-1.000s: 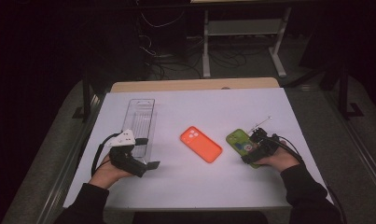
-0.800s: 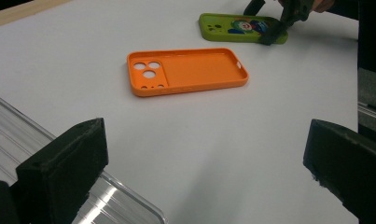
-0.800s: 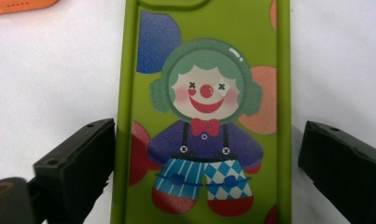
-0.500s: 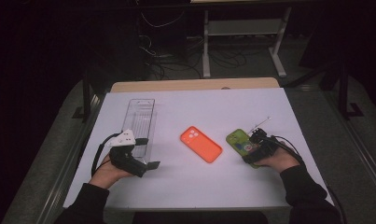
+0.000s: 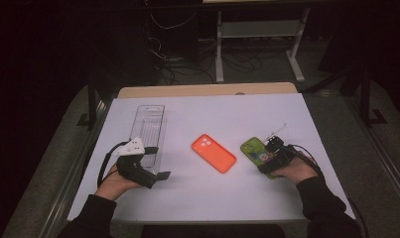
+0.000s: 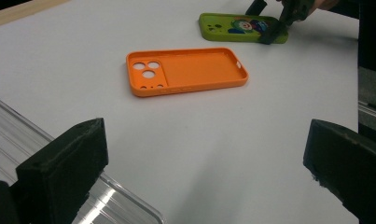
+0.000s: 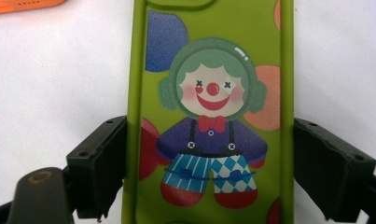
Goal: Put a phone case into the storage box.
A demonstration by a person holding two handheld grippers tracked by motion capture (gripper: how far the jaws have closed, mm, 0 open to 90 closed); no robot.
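A green phone case (image 7: 213, 28) with a clown picture lies flat on the white table (image 5: 197, 198) at the right. My right gripper (image 7: 211, 163) straddles its near end. Its jaws have just been closing, and both pads now touch the case's long edges. An orange phone case (image 5: 213, 152) lies hollow side up in the middle of the table, also seen as the orange case (image 6: 190, 70) ahead of my left gripper (image 6: 209, 144). That gripper rests open on the table at the left, with nothing between its jaws.
A clear plastic tray (image 5: 149, 126) lies lengthwise at the left, its near end beside the left gripper (image 5: 160, 174). Beyond the table's far wooden edge (image 5: 207, 90), the dark floor holds cables and a metal stand (image 5: 257, 29).
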